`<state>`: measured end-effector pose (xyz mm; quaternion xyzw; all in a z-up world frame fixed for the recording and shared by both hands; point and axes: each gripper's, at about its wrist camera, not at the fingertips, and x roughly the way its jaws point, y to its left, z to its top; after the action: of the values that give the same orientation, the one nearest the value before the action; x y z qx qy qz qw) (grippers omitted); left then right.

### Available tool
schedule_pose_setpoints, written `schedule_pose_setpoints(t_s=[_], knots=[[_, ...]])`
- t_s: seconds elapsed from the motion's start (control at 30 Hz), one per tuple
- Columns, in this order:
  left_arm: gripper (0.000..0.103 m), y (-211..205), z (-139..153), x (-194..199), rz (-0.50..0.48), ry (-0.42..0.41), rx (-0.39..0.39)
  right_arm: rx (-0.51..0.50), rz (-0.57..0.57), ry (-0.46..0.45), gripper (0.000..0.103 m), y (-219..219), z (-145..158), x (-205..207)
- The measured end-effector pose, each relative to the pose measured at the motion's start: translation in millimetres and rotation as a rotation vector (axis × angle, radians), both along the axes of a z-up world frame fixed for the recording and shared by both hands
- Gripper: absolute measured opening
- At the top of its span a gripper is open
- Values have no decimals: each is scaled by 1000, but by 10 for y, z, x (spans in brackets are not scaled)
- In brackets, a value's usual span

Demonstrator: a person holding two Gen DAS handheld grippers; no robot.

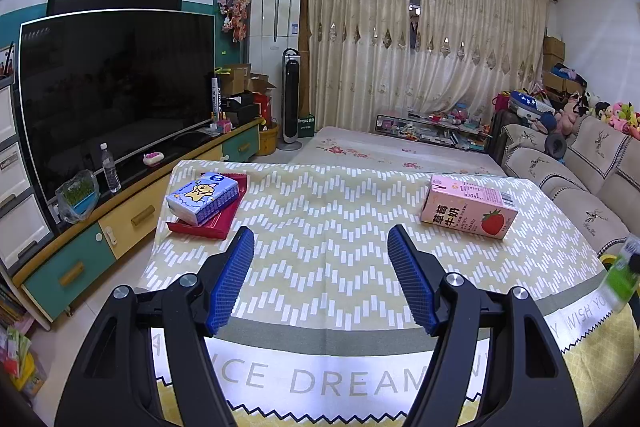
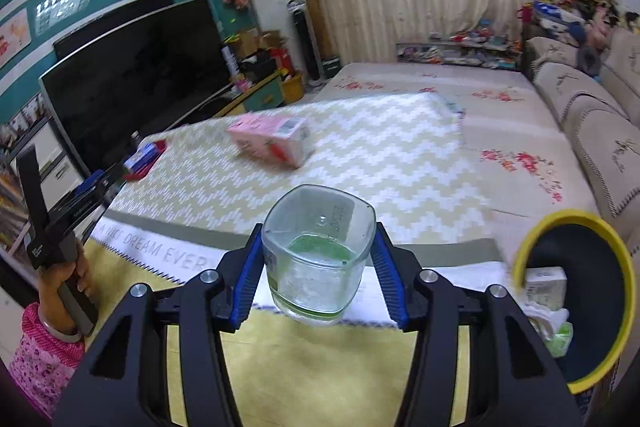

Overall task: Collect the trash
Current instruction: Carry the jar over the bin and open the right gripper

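Note:
My right gripper (image 2: pixel 318 227) is shut on a clear plastic container (image 2: pixel 320 259) with a green label, both blue pads pressing its sides, and holds it above the near edge of the table. A yellow-rimmed dark bin (image 2: pixel 520 251) stands low to its right and holds a small carton and crumpled tissue. A pink strawberry milk carton (image 1: pixel 468 211) (image 2: pixel 272 143) lies on its side on the zigzag tablecloth (image 1: pixel 320 195). My left gripper (image 1: pixel 320 231) hovers open over the cloth with nothing between its fingers. In the right wrist view the left gripper (image 2: pixel 108 179) shows at far left, held by a hand.
A blue tissue pack (image 1: pixel 202 197) lies on a red tray (image 1: pixel 216 229) at the table's left corner. A TV (image 1: pixel 116 95) on a low cabinet stands to the left. A sofa (image 1: pixel 576 187) runs along the right, and a flowered mattress (image 1: pixel 380 151) lies beyond the table.

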<state>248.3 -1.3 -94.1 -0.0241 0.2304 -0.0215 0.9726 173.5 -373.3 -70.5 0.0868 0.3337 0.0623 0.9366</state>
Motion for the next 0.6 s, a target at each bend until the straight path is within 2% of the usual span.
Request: schedule_pose_setpoints(t_s=[0.13,0.33,0.47,0.6], knots=[[69,-4,-1,-4,-1,0,2,-23,-132,-9,50,-487,11,-137],[69,-10,3,2,-8,4,3,-111,-359,63,50,-1259,-219,-216],[69,-35,-1,30,-24,20,-13,-143,-432,103,50,-1549,-400,-230],[69,-112,-7,21,-34,19,6,-160,-467,127,50,-1729,-538,-193]])
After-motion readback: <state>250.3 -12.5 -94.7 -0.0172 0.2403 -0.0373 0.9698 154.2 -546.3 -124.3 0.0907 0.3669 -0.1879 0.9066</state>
